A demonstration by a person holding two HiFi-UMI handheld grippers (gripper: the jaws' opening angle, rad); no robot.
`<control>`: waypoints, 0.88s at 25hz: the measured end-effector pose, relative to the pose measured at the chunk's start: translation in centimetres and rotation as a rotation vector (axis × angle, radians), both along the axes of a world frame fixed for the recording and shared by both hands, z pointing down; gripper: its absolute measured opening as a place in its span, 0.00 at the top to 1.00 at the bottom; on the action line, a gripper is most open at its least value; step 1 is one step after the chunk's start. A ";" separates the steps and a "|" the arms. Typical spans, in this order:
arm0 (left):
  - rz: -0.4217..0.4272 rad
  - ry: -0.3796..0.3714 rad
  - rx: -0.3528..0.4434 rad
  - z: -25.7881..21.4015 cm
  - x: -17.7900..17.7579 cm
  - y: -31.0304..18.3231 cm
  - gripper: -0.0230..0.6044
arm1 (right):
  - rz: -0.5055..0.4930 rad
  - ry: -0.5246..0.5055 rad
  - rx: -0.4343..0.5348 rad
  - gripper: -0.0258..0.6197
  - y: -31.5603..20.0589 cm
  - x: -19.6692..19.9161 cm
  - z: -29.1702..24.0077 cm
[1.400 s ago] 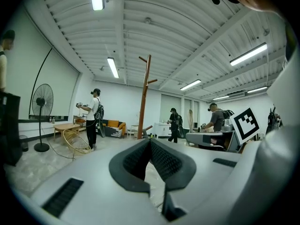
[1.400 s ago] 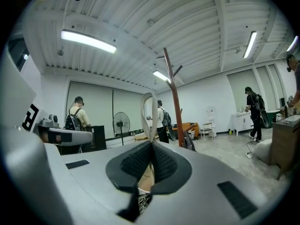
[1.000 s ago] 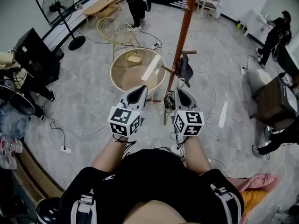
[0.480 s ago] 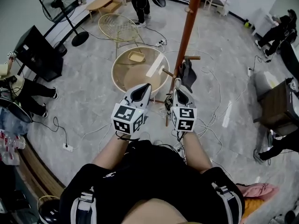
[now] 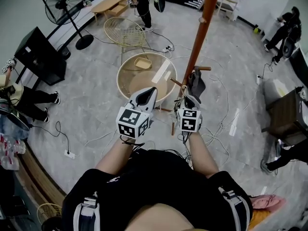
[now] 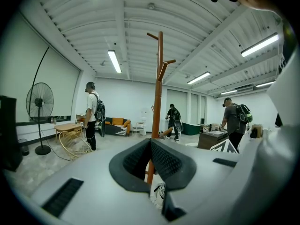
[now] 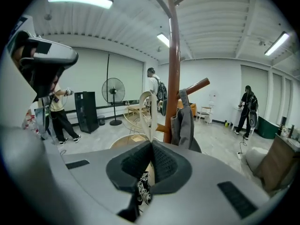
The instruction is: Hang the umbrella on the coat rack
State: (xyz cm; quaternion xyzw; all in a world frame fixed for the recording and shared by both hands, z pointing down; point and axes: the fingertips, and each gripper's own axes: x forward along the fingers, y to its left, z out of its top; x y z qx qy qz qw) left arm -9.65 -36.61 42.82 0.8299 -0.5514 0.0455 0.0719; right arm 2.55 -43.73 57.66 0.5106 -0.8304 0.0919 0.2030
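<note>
The coat rack (image 5: 199, 37) is a brown wooden pole with short pegs, right in front of me. A dark grey cloth (image 5: 195, 83) hangs from its lower peg (image 5: 204, 68). My right gripper (image 5: 187, 98) sits just below that peg, shut on the cream strap loop (image 7: 149, 111) of a folded black-and-white patterned umbrella (image 7: 143, 191), which dangles under the jaws. In the right gripper view the pole (image 7: 173, 64) and the grey cloth (image 7: 183, 123) stand close behind the loop. My left gripper (image 5: 150, 91) is shut and empty, left of the pole (image 6: 159, 88).
A round wooden table (image 5: 126, 71) stands just beyond the left gripper, with a wire chair (image 5: 124, 30) behind it. A floor fan (image 5: 62, 4) and a black box (image 5: 41, 57) are at left, a brown cabinet (image 5: 286, 114) at right. Cables cross the floor; several people stand around.
The right gripper with the umbrella has edged up and closer to the rack's lower peg. The left gripper has hardly moved.
</note>
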 end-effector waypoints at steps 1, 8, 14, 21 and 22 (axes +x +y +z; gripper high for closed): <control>-0.001 0.000 0.000 0.1 -0.2 -0.2 0.94 | 0.003 0.012 -0.009 0.93 -0.5 0.1 0.5; -0.033 0.004 -0.005 0.2 -2.3 -0.8 0.94 | 0.011 0.085 -0.067 0.93 -2.3 -0.4 3.2; -0.051 0.007 -0.006 0.4 -3.7 -1.3 0.94 | 0.028 0.111 -0.105 0.93 -3.9 -0.5 5.0; -0.073 0.009 -0.006 0.7 -5.2 -1.4 0.94 | 0.061 0.112 -0.153 0.93 -5.5 -0.6 7.8; -0.078 0.009 -0.007 0.8 -5.4 -1.5 0.94 | 0.069 0.106 -0.161 0.93 -5.7 -0.5 8.2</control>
